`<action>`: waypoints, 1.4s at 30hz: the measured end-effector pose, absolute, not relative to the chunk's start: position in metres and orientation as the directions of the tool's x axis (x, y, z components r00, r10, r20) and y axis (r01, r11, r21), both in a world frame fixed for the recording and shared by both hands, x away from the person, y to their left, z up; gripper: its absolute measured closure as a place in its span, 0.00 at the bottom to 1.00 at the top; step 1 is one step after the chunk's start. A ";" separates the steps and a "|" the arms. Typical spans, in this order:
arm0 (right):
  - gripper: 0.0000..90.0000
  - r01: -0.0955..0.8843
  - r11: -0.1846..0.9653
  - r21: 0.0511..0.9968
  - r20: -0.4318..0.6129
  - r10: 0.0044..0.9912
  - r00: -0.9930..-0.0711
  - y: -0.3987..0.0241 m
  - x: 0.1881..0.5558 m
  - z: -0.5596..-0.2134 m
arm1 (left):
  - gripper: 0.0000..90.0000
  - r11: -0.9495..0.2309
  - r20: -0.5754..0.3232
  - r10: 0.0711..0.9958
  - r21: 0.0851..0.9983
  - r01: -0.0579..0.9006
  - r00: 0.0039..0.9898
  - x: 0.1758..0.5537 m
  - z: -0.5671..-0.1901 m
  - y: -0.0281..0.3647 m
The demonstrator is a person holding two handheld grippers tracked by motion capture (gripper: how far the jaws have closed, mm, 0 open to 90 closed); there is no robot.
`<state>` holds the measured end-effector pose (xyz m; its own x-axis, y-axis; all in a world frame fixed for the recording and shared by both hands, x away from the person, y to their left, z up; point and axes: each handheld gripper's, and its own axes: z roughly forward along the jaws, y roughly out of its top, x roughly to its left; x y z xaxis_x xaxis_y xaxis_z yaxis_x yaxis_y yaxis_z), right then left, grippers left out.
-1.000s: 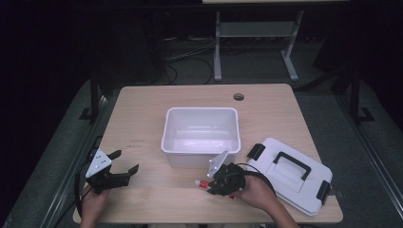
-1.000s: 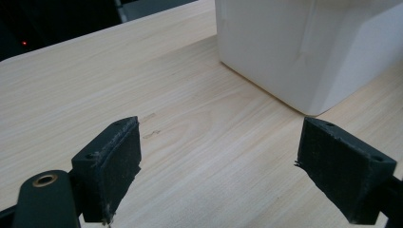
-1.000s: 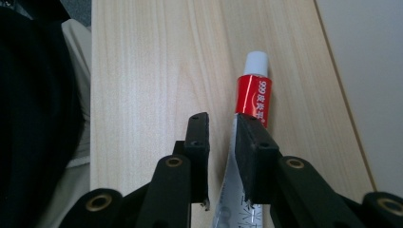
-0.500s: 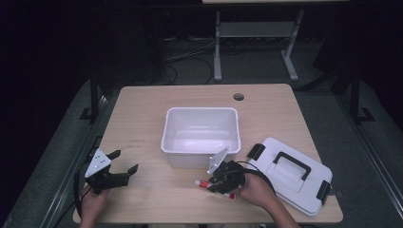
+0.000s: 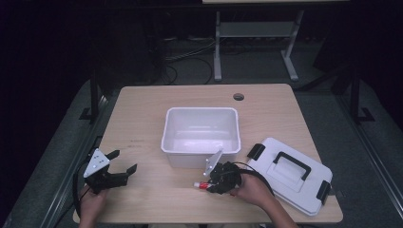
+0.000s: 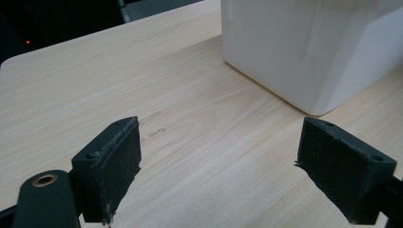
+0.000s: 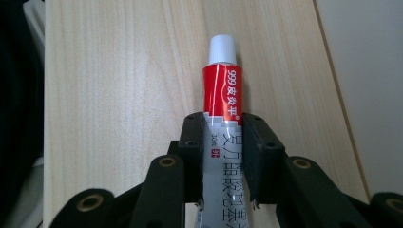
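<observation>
A small tube (image 7: pixel 223 95) with a white cap, a red band and a silver body printed with characters is clamped between the jaws of my right gripper (image 7: pixel 223 135). In the high view the tube (image 5: pixel 200 185) pokes out to the left of the right gripper (image 5: pixel 212 184), just in front of the white bin (image 5: pixel 201 151). My left gripper (image 5: pixel 124 162) rests open near the table's front left corner. Its fingers (image 6: pixel 114 156) stand wide apart over bare wood, with the bin's corner (image 6: pixel 313 52) ahead.
A white lid (image 5: pixel 292 178) with a black handle and black latches lies at the front right of the wooden table (image 5: pixel 142 109). A round cable hole (image 5: pixel 238 97) sits near the far edge. Dark floor and a metal stand lie beyond the table.
The right gripper with the tube has shifted slightly; the left gripper has stayed where it was.
</observation>
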<state>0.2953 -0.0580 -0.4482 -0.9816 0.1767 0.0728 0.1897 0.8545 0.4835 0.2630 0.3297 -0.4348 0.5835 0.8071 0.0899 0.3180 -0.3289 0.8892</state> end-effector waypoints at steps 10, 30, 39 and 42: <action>0.79 0.149 0.868 0.473 0.063 0.136 -0.989 -0.054 0.290 -0.440 | 0.15 -0.334 0.095 0.806 0.888 0.316 0.584 0.263 -0.435 0.329; 0.79 0.119 0.855 0.506 0.055 0.105 -0.993 -0.062 0.285 -0.402 | 0.15 -0.329 0.092 0.810 0.889 0.318 0.579 0.263 -0.435 0.330; 0.79 0.108 0.849 0.517 0.054 0.093 -0.994 -0.064 0.285 -0.388 | 0.15 -0.330 0.093 0.810 0.889 0.318 0.580 0.263 -0.435 0.331; 0.79 0.105 0.849 0.518 0.055 0.089 -0.994 -0.063 0.285 -0.384 | 0.15 -0.330 0.092 0.809 0.889 0.319 0.580 0.263 -0.435 0.331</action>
